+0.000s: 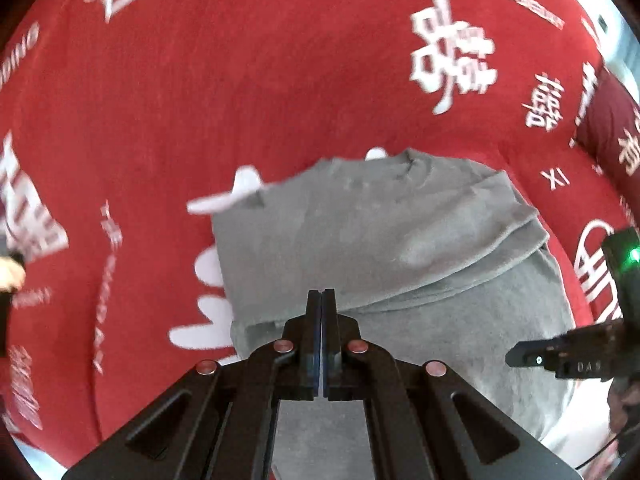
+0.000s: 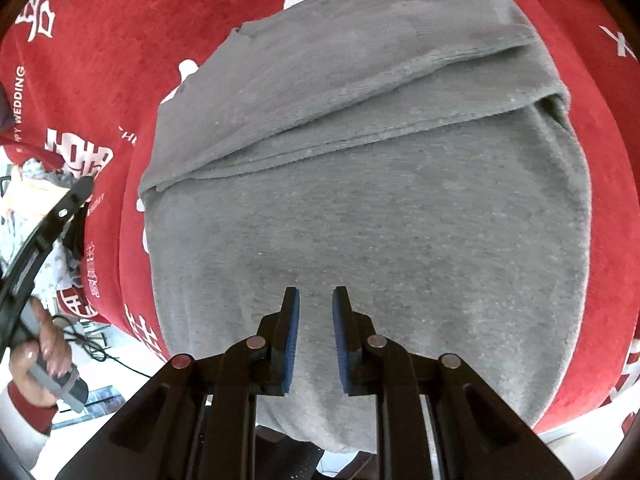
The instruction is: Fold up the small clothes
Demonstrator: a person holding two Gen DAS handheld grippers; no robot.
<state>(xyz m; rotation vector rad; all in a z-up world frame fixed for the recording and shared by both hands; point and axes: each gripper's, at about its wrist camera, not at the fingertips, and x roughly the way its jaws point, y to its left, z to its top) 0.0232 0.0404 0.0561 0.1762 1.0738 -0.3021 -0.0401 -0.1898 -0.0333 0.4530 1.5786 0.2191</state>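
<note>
A grey garment [image 1: 400,240] [image 2: 360,200] lies flat on a red cloth [image 1: 200,100] [image 2: 120,40] printed with white characters. Its far part is folded back over the near part, leaving a layered edge across the middle. My left gripper [image 1: 323,293] is shut, pads pressed together with nothing showing between them. In the right wrist view the left gripper [image 2: 85,185] hovers off the garment's left side. My right gripper [image 2: 316,292] hangs over the garment's near half, its blue pads [image 2: 294,336] a little apart and empty. From the left wrist view the right gripper [image 1: 520,358] enters at the right edge.
A person's hand [image 2: 40,356] with a red cuff holds the left gripper's handle. Behind it are pale patterned fabric [image 2: 24,208] and a thin black cable [image 2: 92,344]. The red cloth's near edge [image 2: 580,412] drops off just beyond the garment's hem.
</note>
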